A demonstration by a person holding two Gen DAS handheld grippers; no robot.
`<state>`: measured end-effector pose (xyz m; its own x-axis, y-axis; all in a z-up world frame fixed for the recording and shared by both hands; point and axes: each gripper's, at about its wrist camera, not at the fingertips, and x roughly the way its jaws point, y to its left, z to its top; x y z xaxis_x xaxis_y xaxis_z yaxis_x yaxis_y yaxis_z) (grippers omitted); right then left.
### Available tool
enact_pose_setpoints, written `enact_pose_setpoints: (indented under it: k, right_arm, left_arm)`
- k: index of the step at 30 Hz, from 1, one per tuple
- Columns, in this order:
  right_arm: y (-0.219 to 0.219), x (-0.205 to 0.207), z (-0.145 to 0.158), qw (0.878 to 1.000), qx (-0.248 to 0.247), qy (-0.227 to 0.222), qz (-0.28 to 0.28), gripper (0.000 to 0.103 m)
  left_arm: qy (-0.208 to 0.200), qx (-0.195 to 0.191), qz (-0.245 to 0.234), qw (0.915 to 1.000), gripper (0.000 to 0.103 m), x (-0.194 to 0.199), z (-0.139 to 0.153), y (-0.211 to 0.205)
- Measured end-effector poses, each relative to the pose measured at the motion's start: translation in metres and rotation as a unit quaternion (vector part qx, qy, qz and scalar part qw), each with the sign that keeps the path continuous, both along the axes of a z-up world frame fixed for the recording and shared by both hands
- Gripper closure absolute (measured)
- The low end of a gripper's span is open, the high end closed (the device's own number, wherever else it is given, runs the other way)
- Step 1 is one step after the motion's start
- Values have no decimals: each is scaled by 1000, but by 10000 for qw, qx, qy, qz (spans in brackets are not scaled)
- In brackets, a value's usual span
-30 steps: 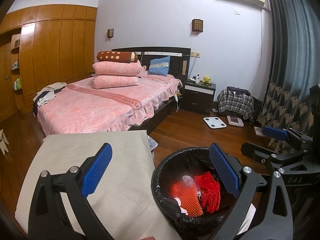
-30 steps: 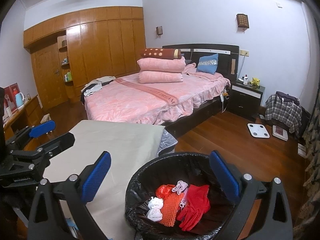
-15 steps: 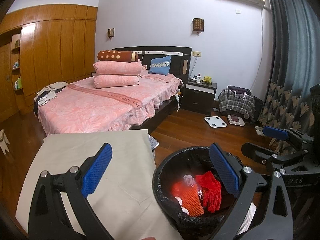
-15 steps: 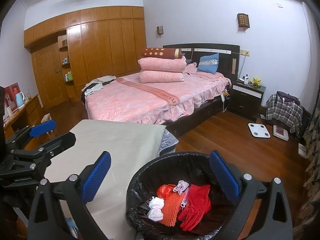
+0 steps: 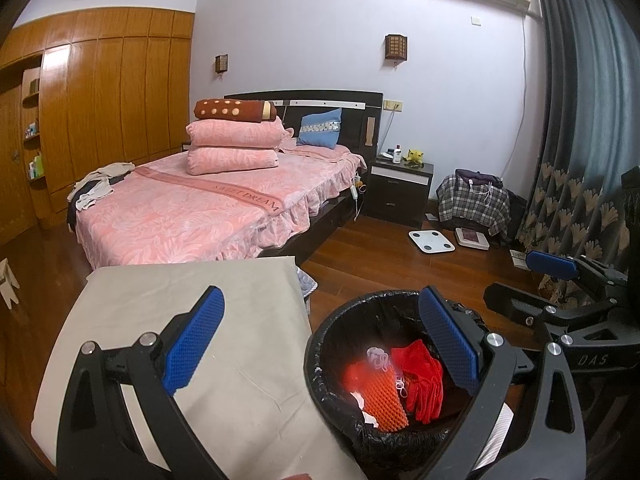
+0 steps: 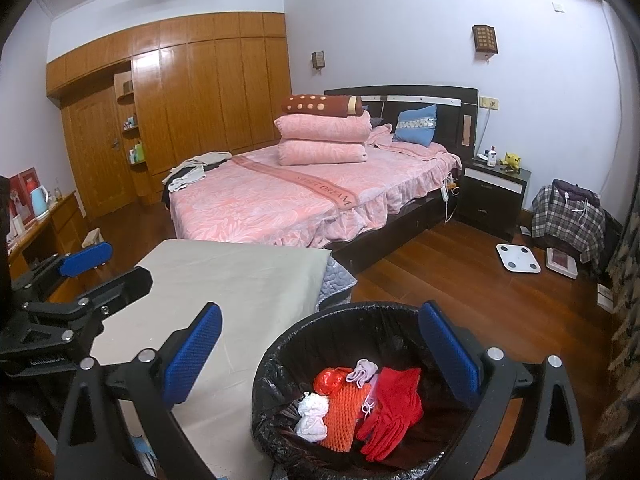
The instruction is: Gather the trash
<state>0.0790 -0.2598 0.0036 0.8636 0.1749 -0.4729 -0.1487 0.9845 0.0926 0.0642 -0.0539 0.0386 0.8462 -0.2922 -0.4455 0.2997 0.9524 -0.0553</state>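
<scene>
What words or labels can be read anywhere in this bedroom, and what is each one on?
"SWEET DREAM": on the darker pink band across the bedspread.
"DAS": on the black frame of the right gripper, seen from the left wrist camera.
Mirrored lettering on the left gripper frame: too small to read.
Bottle on the nightstand: label too small to read.
Red boxes on the desk: print blurred.

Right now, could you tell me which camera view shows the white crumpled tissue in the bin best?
The right wrist view: the white crumpled tissue lies fully exposed beside the orange mesh. In the left wrist view, only a sliver of it shows, washed out by red glare.
</scene>
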Motion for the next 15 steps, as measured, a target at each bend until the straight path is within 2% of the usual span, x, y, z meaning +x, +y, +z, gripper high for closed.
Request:
enact_pose_setpoints:
  k: [15]
  right_arm:
    - [4, -2, -5, 10000, 15, 22, 10, 6]
  left_arm:
    - [8, 1, 4, 10000, 8, 0, -1, 1]
